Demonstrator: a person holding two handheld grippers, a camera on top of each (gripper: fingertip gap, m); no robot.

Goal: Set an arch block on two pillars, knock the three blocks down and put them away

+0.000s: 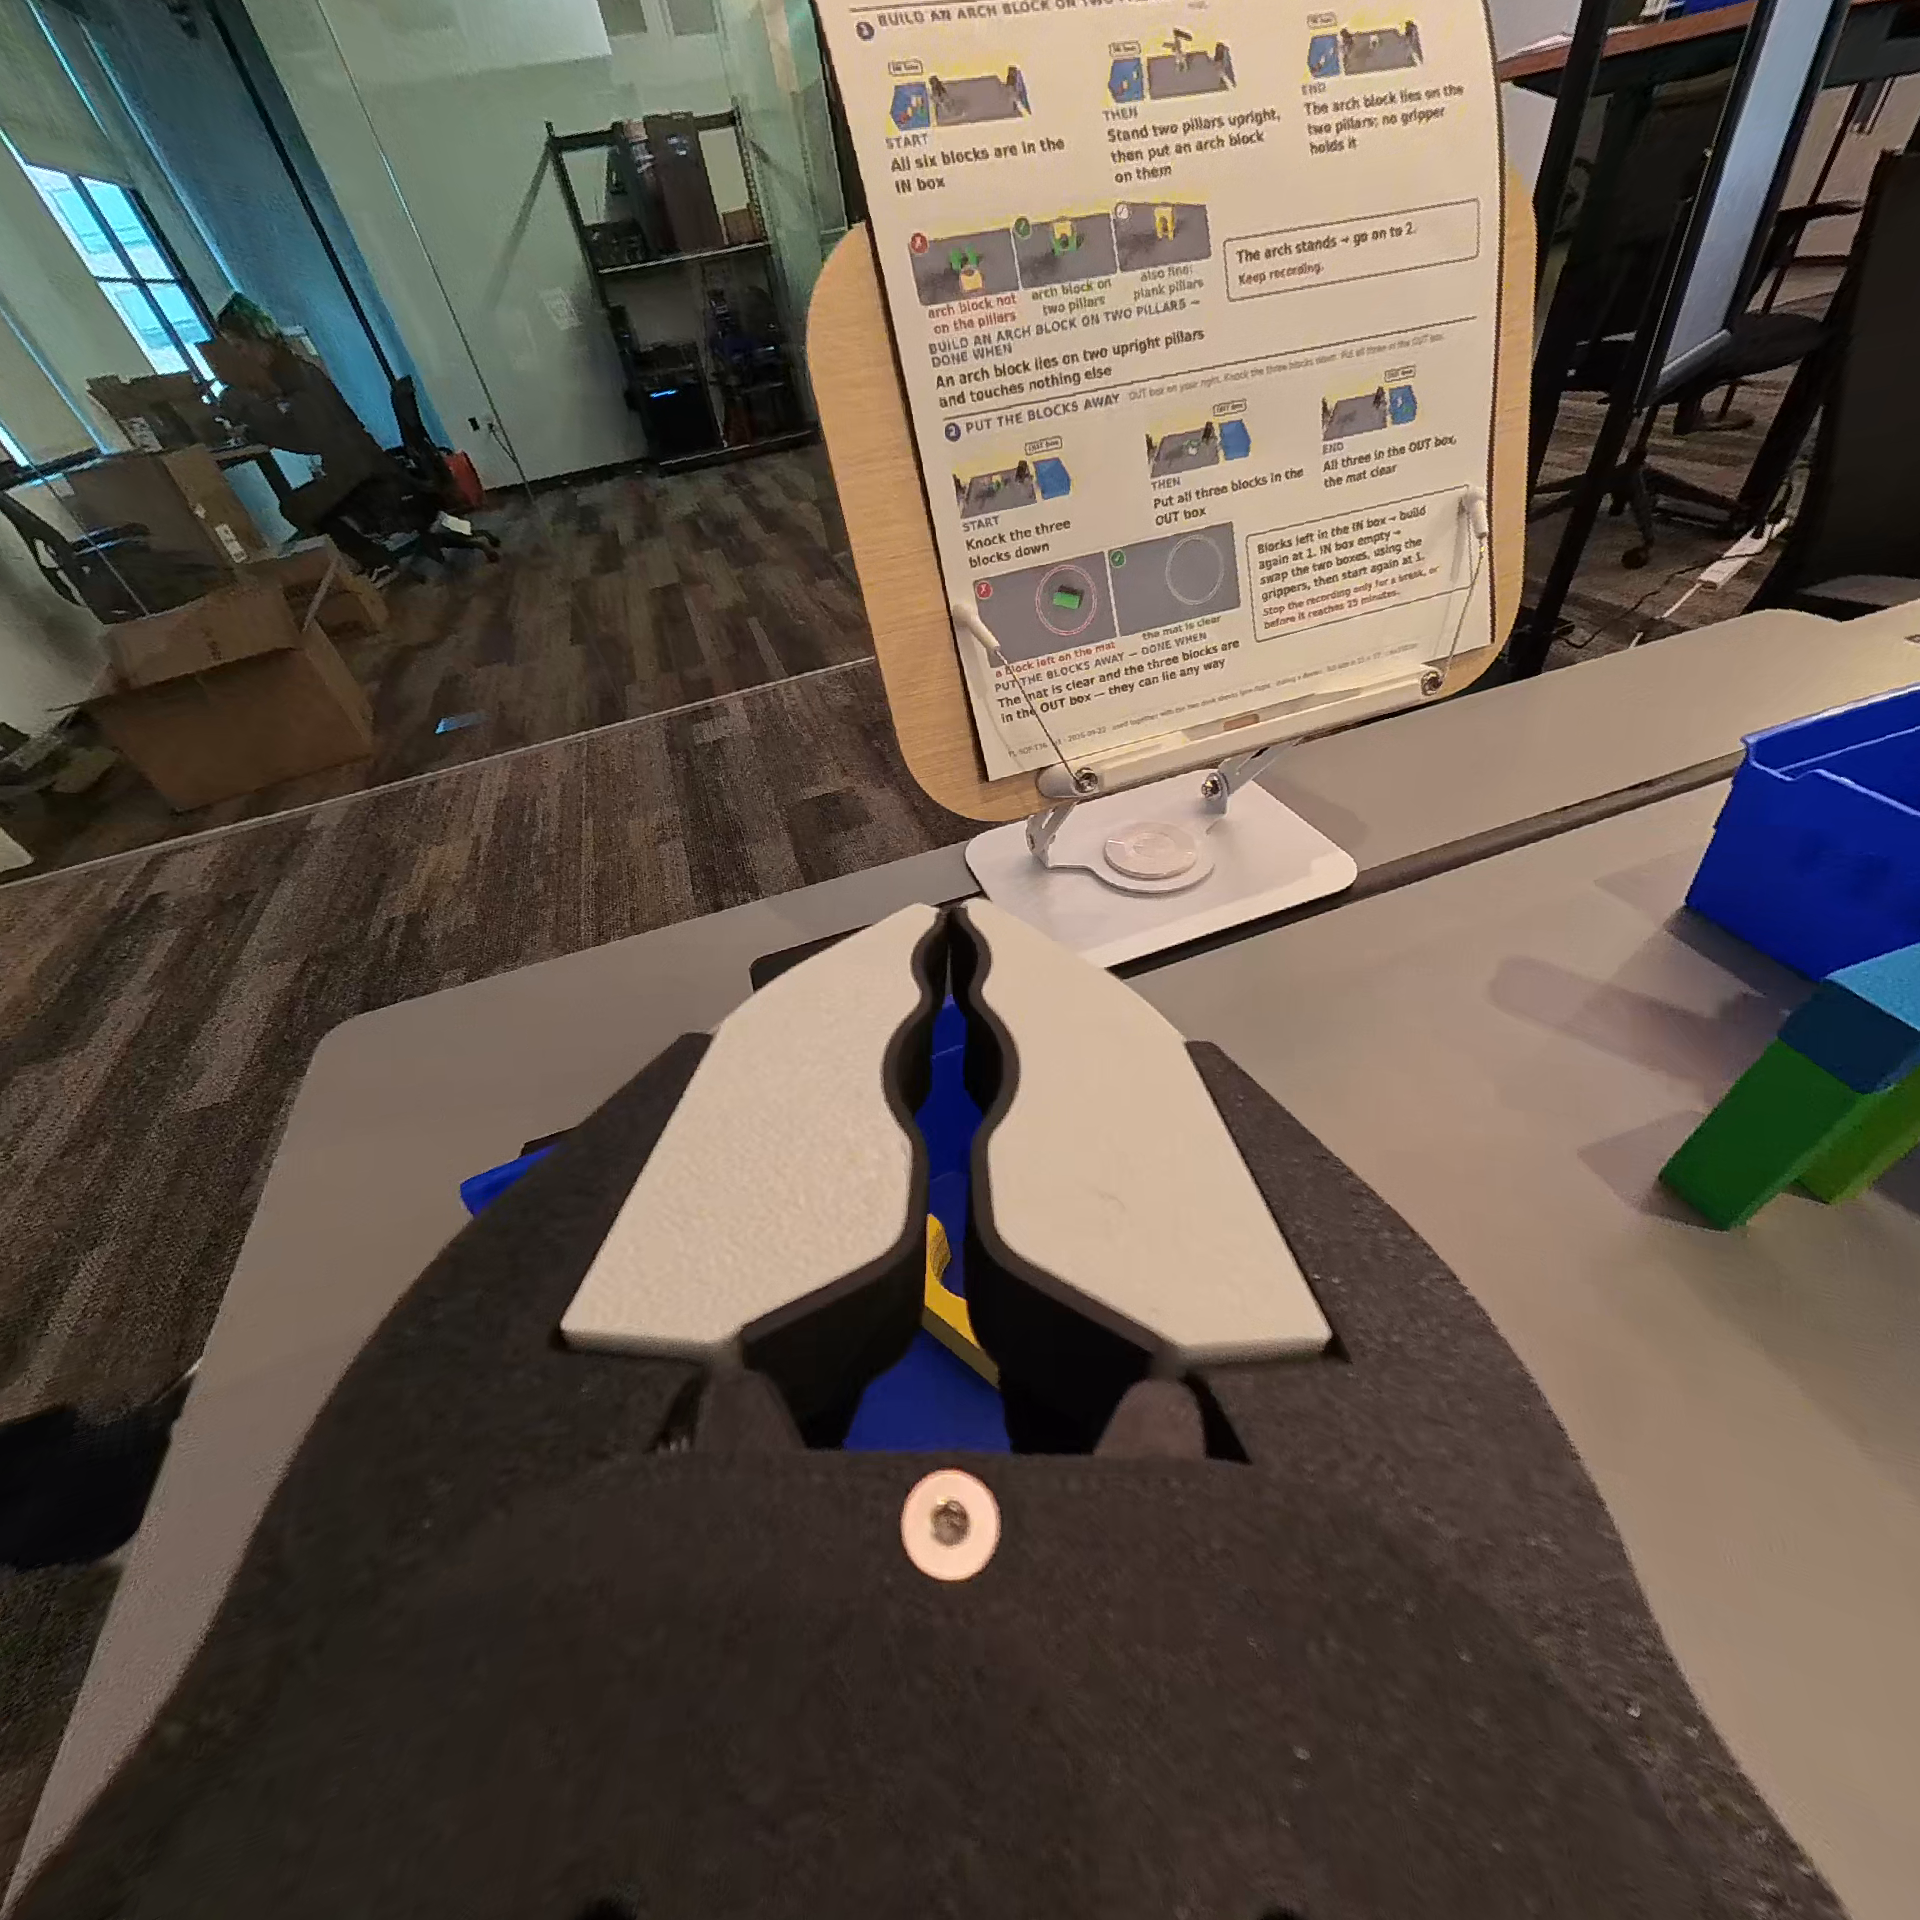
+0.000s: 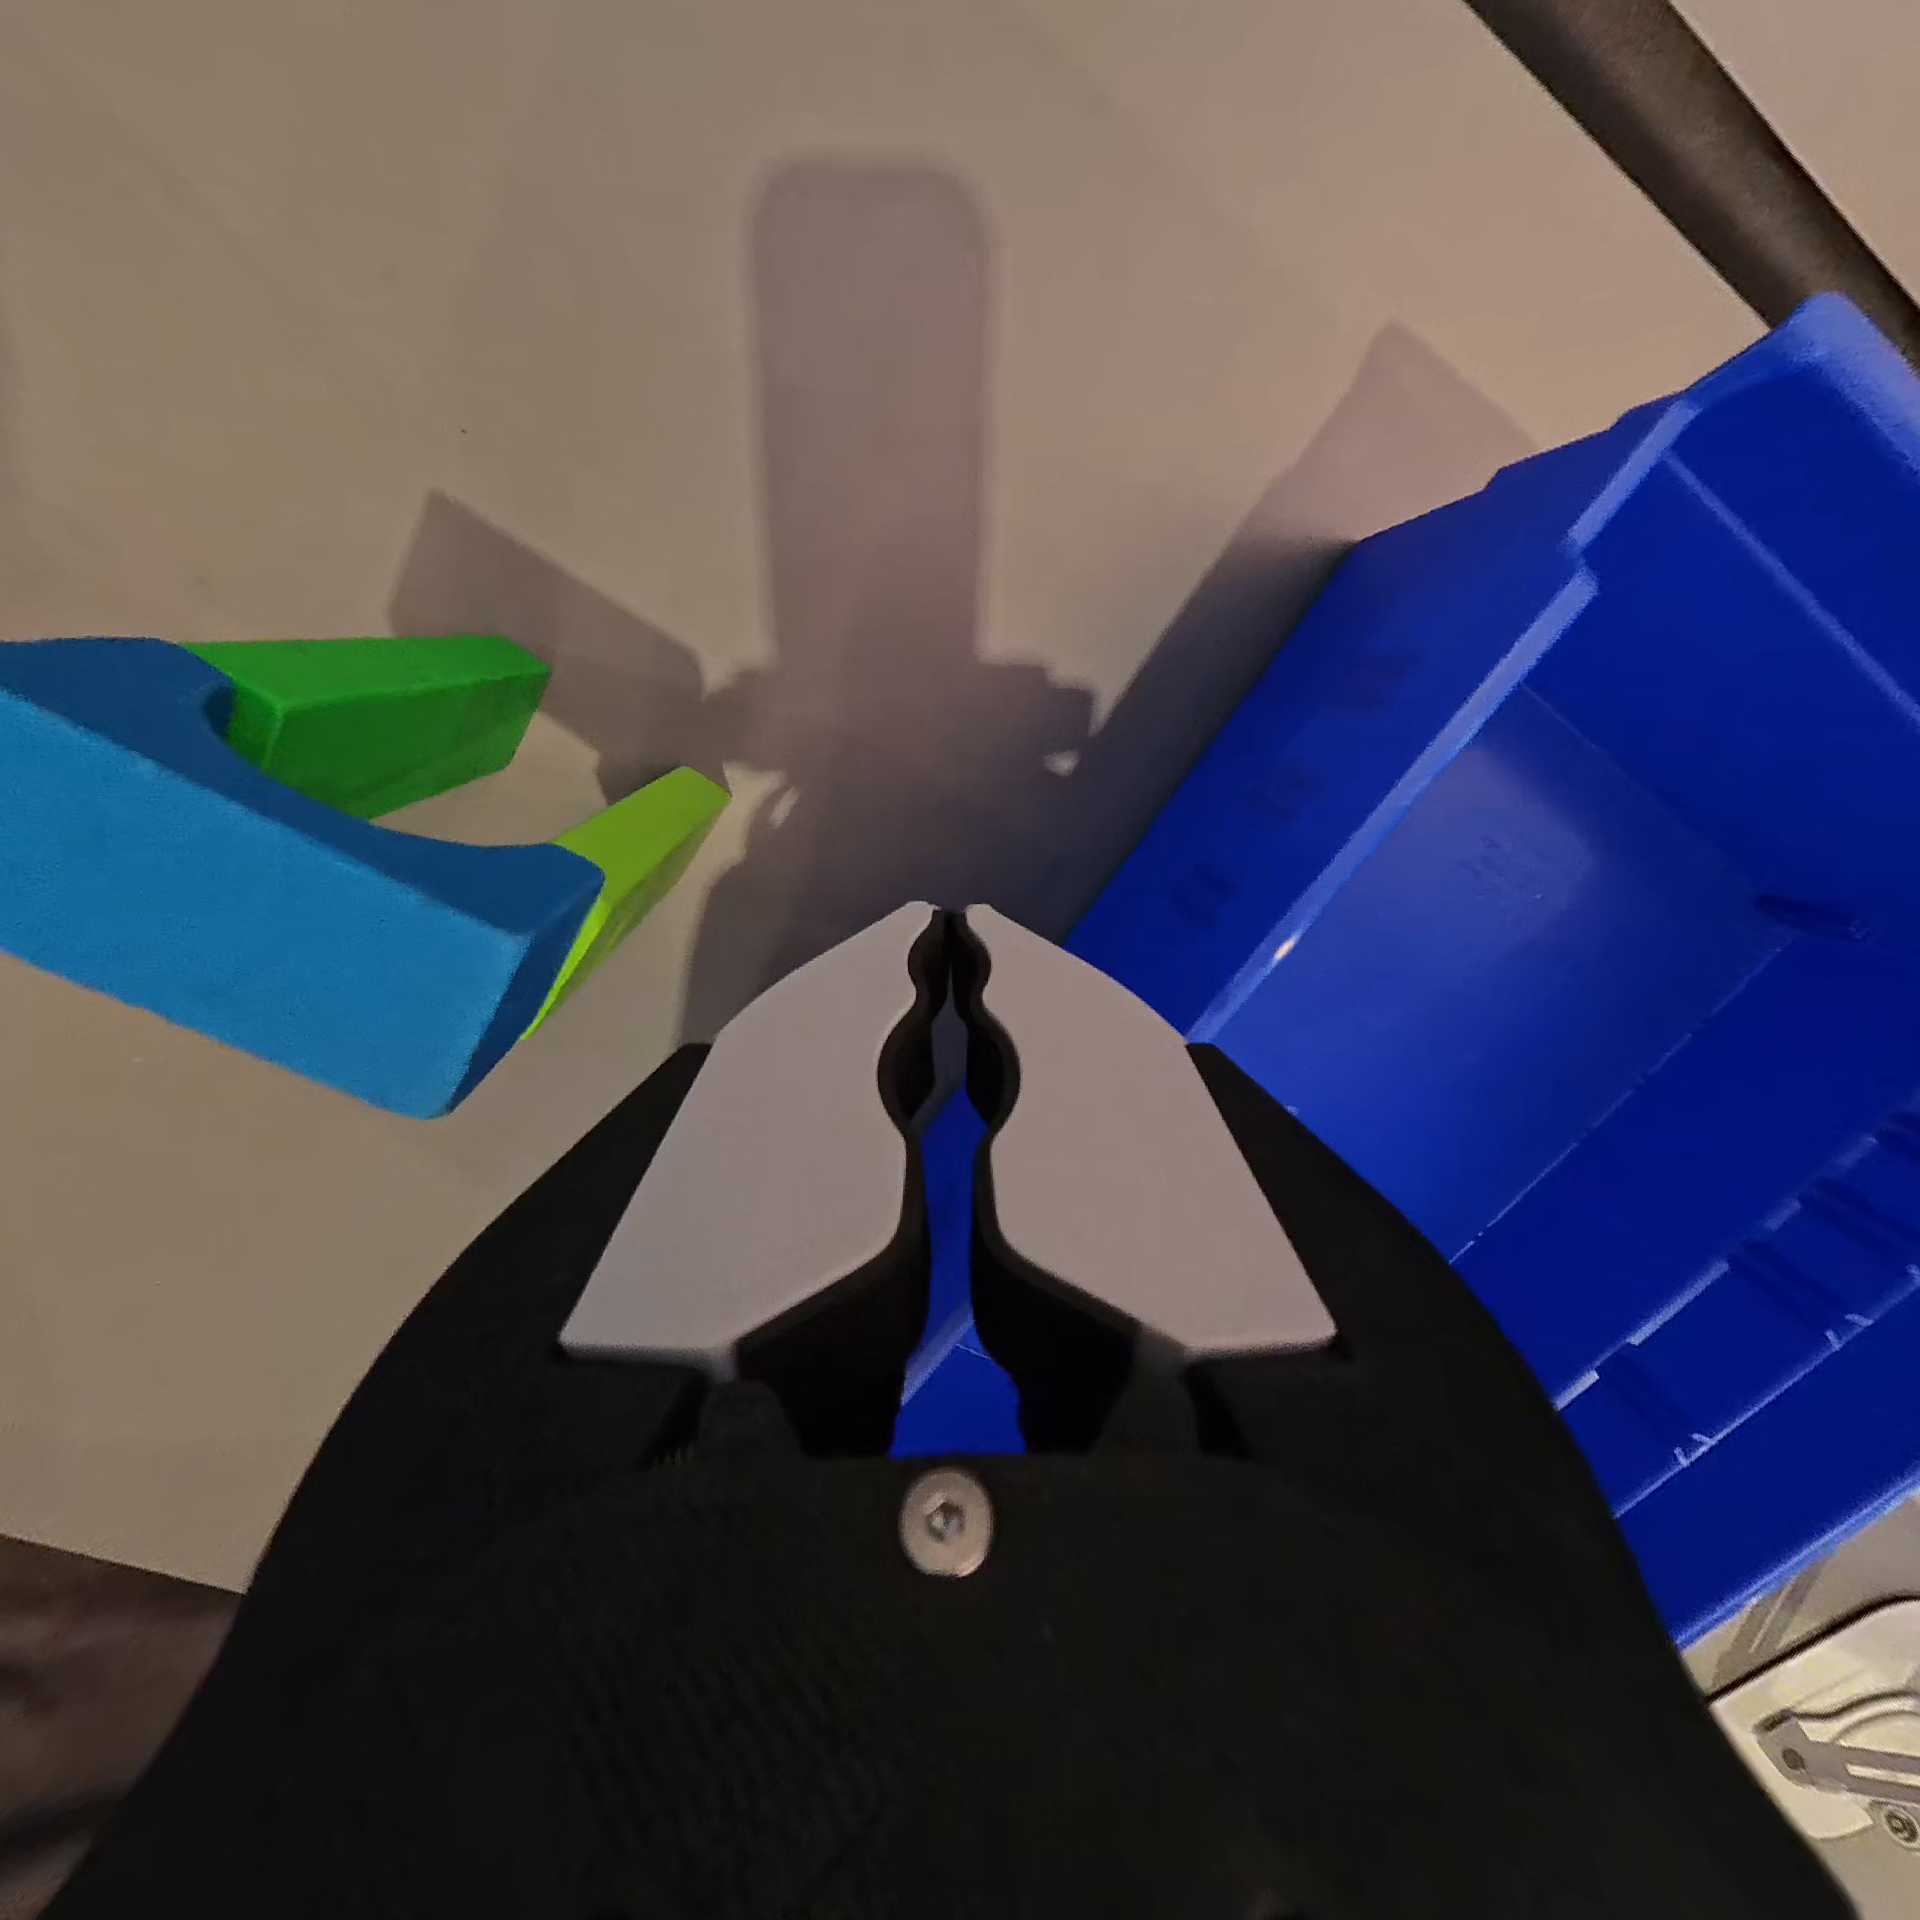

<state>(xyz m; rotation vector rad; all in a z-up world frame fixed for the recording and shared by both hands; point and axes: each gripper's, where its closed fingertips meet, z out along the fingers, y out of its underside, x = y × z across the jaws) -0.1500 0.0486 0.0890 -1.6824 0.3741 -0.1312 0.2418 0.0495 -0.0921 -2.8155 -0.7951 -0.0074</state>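
A light blue arch block [image 2: 249,883] rests on two green pillars, a dark green one [image 2: 384,717] and a lime one [image 2: 634,862], standing on the grey mat [image 2: 520,312]. The same stack shows at the right edge of the left wrist view, arch [image 1: 1870,1013] over a green pillar [image 1: 1766,1132]. My right gripper [image 2: 950,914] is shut and empty, above the mat between the stack and an empty blue box [image 2: 1558,935]. My left gripper [image 1: 950,914] is shut and empty, over another blue box [image 1: 940,1392] that holds a yellow block [image 1: 940,1278], mostly hidden by the fingers.
An instruction sheet on a white stand [image 1: 1164,862] stands at the table's far edge. The blue box also shows at right in the left wrist view [image 1: 1829,831]. Beyond the table are carpet, cardboard boxes [image 1: 229,686], shelves and a seated person [image 1: 301,436]. One gripper's finger ends stand about 45 centimetres off the other's.
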